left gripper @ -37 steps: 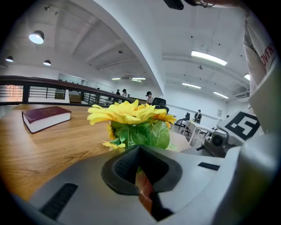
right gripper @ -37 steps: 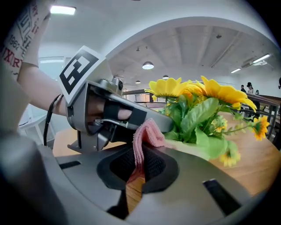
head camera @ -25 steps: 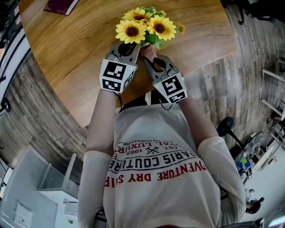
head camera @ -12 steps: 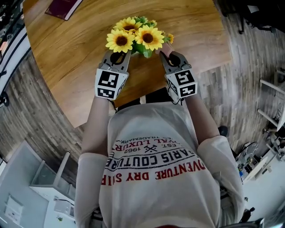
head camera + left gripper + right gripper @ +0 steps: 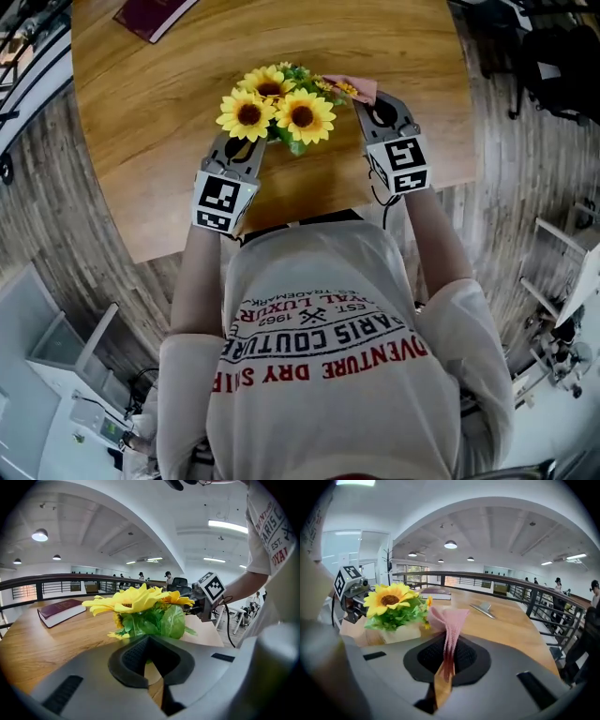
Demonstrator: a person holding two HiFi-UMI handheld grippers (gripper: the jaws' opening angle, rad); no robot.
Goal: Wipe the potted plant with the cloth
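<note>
Where right hand-held gripper [image 5: 446,660] pinches: ribbed pink cloth [image 5: 449,620] | woodgrain table [image 5: 506,625]

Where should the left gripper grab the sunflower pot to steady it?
Take the pale beige pot by its side wall, coming in low from the person's side, under the green leaves. The yellow sunflowers and leaves overhang the top, so a grip from above would likely crush them; the wall below shows bare. The left gripper has its jaws shut: open them first.
</note>
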